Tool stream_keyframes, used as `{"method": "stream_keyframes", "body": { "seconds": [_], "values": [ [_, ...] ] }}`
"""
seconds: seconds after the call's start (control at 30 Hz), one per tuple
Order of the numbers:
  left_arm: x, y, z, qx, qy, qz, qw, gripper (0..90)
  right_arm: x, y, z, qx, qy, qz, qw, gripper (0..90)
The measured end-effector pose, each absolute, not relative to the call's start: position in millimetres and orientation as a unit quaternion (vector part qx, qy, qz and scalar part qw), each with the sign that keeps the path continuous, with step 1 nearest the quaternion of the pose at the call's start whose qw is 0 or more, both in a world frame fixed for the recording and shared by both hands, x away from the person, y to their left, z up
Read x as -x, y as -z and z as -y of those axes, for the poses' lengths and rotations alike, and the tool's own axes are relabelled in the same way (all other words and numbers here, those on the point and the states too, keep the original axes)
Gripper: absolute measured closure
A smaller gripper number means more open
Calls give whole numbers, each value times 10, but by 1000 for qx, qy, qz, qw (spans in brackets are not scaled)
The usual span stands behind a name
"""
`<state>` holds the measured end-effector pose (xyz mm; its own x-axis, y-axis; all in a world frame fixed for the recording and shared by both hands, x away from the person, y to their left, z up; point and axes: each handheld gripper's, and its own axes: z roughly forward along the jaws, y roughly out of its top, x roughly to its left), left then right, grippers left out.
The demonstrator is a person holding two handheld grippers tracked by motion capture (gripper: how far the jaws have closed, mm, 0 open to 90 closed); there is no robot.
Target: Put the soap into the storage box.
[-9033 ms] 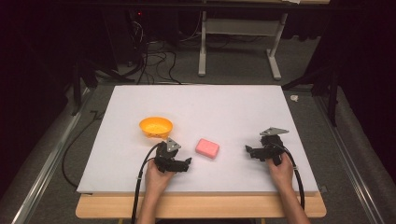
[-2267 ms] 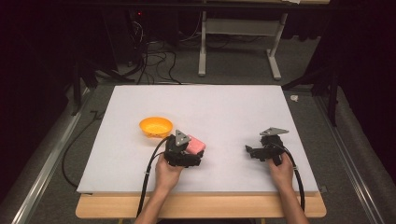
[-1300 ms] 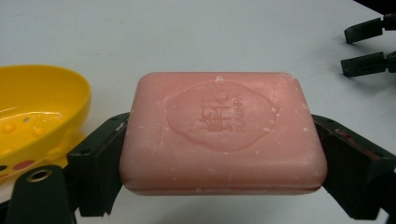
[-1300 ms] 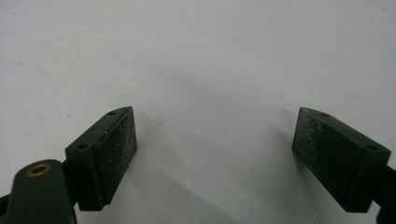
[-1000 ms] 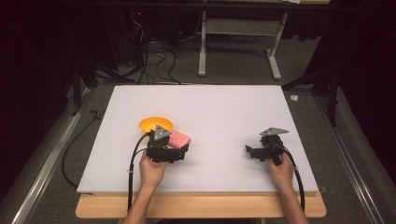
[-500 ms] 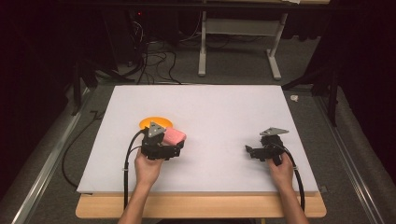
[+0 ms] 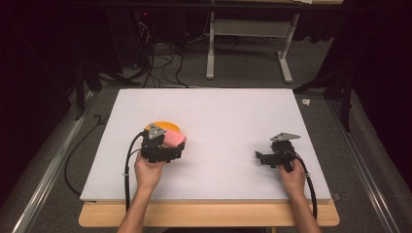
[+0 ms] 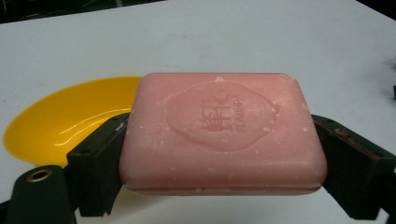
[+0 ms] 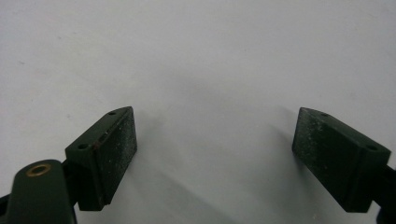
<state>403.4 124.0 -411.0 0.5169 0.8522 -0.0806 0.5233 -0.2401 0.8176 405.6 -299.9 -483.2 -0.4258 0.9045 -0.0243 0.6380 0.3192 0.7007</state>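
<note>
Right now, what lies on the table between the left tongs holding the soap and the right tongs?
Nothing: in the high view, bare white table lies between the left tongs, shut on the pink soap, and the open right tongs.

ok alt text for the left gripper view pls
A pink soap bar with an embossed stamp is clamped flat between the left gripper's two black fingers. Behind it to the left, a yellow bowl sits on a white table.

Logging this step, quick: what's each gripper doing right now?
Left gripper: closed on the pink soap bar, beside the yellow bowl.
Right gripper: open, holding nothing.
</note>
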Motion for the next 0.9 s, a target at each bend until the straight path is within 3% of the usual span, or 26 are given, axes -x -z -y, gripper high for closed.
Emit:
{"method": "stream_keyframes", "body": {
  "seconds": [0.9],
  "values": [
    [-4317,4105,-1348,-746,-227,-491,388,135,-4055,4832,2999,-492,-314,-784,213,146]
  ]
}}
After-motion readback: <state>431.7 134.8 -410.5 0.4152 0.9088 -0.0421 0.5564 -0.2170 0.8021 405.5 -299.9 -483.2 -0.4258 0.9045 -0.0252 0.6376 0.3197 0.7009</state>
